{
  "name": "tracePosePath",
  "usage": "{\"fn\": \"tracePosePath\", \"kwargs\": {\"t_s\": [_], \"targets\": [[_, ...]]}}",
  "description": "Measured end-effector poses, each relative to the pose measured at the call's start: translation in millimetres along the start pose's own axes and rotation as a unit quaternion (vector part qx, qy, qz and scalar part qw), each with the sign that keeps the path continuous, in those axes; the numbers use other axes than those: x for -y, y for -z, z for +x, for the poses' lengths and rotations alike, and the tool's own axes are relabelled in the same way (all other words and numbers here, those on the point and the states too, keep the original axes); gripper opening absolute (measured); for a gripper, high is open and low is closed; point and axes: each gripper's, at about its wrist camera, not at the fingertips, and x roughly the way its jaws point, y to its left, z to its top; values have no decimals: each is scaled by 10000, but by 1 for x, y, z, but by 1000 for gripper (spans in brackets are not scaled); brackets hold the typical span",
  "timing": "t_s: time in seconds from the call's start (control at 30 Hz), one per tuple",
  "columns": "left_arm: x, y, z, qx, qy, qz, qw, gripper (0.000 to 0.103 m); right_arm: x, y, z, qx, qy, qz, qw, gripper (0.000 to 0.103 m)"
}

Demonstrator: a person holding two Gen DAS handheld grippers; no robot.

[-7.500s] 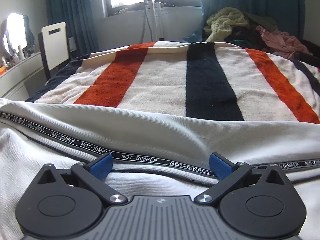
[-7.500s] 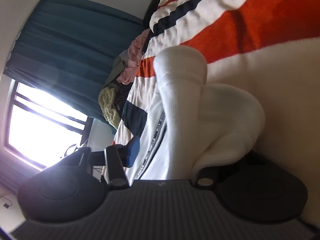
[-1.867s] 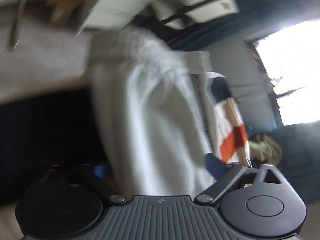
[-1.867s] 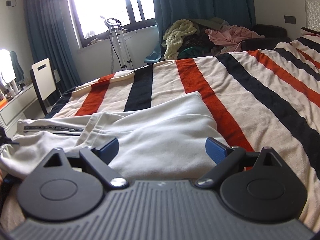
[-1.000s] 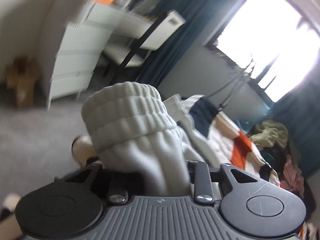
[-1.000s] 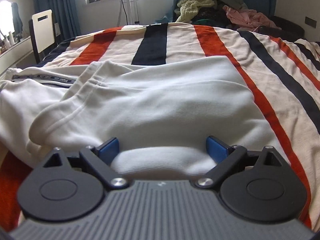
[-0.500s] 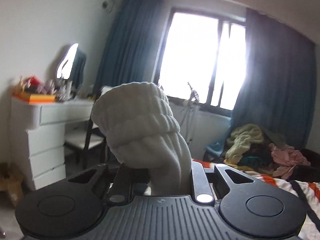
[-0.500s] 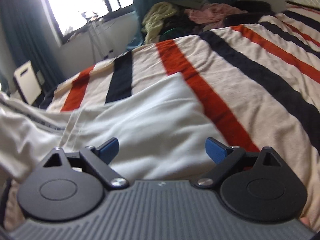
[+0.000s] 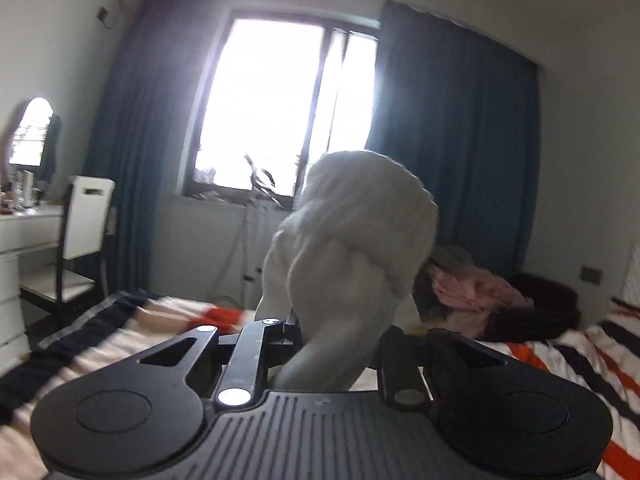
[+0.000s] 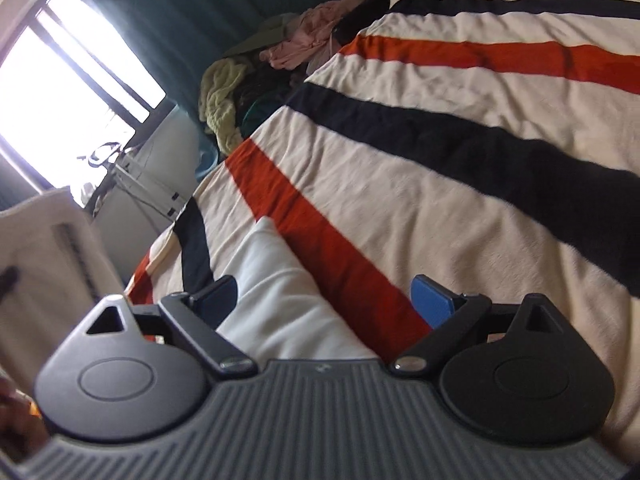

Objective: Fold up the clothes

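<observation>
The left gripper (image 9: 338, 336) has its fingertips buried in a bunched white garment (image 9: 352, 248), which also blocks the middle of the room behind it, including part of a clothes pile (image 9: 476, 288). The striped blanket (image 9: 104, 340) smears into motion blur at lower left. In the right wrist view, the garment (image 10: 280, 300) runs under the right gripper (image 10: 328, 300) body and out of sight; a raised portion at far left (image 10: 48, 248) is cut by the frame edge, its printed band unreadable. The window (image 10: 60, 72) is blown out to white.
</observation>
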Motion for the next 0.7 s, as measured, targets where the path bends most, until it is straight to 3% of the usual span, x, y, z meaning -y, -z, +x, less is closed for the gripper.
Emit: {"fn": "tracePosePath", "kwargs": {"t_s": [0.1,0.27,0.4,0.53,0.63,0.7], "targets": [[51,52,19,-355,285,313,9985,18,9,-10,-7,161,-14,67,9998,95],[79,133,30,-1338,543,716,9869,18,24,-27,-19,408,-52,188,9990,95],[63,131,31,-1546,637,748,9831,25,31,-21,-1,63,-448,523,9976,95],[22,114,37,-1880,673,627,9779,51,34,-11,22,-441,-1036,964,9889,95],[-8,101,41,-2129,699,535,9731,57,27,-4,25,-559,-1472,1063,9818,95],[-29,92,43,-2294,716,474,9695,67,20,0,24,-558,-1719,1031,9781,95]]}}
